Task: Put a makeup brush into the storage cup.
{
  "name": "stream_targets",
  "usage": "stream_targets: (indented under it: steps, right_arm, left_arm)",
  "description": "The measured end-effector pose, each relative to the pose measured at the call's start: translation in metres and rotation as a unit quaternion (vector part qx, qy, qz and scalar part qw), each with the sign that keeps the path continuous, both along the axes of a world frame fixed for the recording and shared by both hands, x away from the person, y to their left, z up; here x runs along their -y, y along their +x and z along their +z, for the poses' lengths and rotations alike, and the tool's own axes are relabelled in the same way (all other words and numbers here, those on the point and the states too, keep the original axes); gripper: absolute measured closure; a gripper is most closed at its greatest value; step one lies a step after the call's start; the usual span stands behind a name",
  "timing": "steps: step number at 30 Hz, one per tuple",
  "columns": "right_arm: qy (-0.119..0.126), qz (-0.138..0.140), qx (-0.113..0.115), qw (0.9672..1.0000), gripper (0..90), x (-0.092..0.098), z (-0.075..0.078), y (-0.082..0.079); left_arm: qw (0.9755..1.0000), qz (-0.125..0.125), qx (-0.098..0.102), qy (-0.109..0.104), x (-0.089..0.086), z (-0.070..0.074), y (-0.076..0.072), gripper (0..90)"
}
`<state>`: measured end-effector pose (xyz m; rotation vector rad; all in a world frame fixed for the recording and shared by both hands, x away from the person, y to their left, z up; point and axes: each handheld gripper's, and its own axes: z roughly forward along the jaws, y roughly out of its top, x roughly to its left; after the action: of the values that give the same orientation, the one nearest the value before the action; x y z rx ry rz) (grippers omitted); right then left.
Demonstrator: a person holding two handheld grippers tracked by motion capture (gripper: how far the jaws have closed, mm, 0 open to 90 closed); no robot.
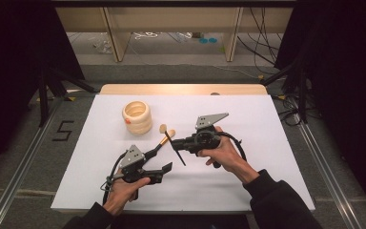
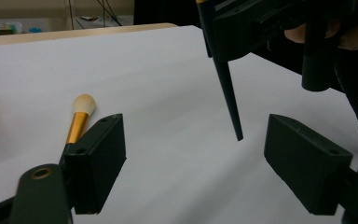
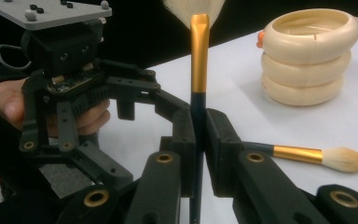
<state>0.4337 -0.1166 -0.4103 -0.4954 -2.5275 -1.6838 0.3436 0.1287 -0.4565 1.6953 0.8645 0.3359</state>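
A white table (image 1: pixel 248 191) stands in a dark, curtained space, with grey floor around it and pale wooden frame legs beyond its far edge. On the far left part of the table sits a cream ribbed holder (image 1: pixel 137 117), shaped like three stacked rings and open at the top.

The right gripper (image 1: pixel 177 144), held in the person's right hand (image 1: pixel 223 153) near the table's middle, is clenched on a brush with a black handle and gold ferrule (image 3: pixel 199 60). In the right gripper view the jaws press on the dark handle from both sides, the brush stands upright between them, and its pale fan of bristles spreads at the top. In the high view this held brush (image 1: pixel 174 145) slants across the table, handle tip toward the near side.

A second brush (image 1: pixel 164 138) lies flat on the table, just left of the right gripper and near the holder, its rounded pale tip pointing far and right. The left gripper view shows it beside the left jaw.

The left gripper (image 1: pixel 166 170), held in the left hand (image 1: pixel 124 188) at the near left, stands released with nothing between its jaws. The pointed handle tip of the held brush (image 2: pixel 230 98) hangs above the table just beyond the gap between them.
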Motion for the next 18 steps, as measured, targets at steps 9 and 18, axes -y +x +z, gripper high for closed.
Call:
stream_targets:
  steps: [9,18]
  right_arm:
    - [0.027,0.000,-0.018,0.9995,83.0,-0.006,0.001,-0.003]
    - [0.030,0.006,-0.017,0.9994,83.1,-0.011,0.001,-0.008]
  left_arm:
    - [0.9998,-0.017,0.005,-0.013,0.006,0.001,0.001,34.6]
    - [0.9990,-0.033,0.006,-0.029,0.010,0.002,0.003,49.7]
